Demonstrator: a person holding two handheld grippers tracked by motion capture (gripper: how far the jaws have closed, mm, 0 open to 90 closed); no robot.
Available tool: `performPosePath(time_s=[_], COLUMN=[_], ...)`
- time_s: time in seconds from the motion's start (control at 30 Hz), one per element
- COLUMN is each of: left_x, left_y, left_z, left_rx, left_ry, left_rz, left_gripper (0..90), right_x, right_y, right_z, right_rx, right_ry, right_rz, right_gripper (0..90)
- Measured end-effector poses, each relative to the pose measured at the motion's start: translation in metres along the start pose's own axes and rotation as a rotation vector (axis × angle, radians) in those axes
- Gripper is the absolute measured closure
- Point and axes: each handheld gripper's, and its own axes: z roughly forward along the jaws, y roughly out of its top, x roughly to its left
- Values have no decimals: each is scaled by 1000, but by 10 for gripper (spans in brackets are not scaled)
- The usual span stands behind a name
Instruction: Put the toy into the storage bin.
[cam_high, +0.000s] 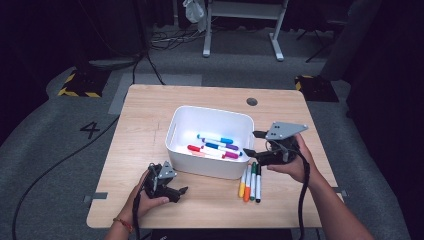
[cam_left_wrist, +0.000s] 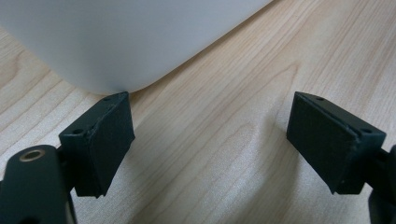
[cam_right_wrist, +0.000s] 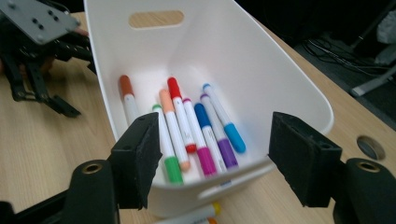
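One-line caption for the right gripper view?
Right gripper, jaws open and empty, faces the white bin of markers.

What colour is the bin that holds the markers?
White. The bin shows best in the right gripper view, with its handle slot and the markers lying inside.

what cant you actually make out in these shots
- Markers on the table: in the right gripper view the picture's bottom edge and bin wall cut them to one tip.
- Markers in the bin: in the high view too small and overlapped to count.
- Bin contents: in the left gripper view the white wall hides them.
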Motion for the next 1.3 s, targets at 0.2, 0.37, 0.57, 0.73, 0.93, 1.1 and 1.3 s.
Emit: performPosePath(time_s=[0.2,0.37,0.57,0.73,0.93,1.1,1.3], left_x=[0,0,0,0,0,0,0], left_y=[0,0,0,0,0,0,0], left_z=[0,0,0,0,0,0,0], left_rx=[0,0,0,0,0,0,0], left_ry=[0,0,0,0,0,1,0], left_rz=[0,-1,0,-1,0,1,-1], left_gripper=[149,149,149,149,149,149,149], right_x=[-3,-1,-3,-3,0,-6,-20], right_y=[-44,-80,-109,-125,-133,-141,-151], right_z=[1,15,32,41,48,48,42], right_rx=[47,115,176,200,221,248,252], right_ry=[-27,-22,-6,2,24,0,-40], right_rz=[63,116,170,212,219,251,314], right_gripper=[356,361,364,364,372,411,545])
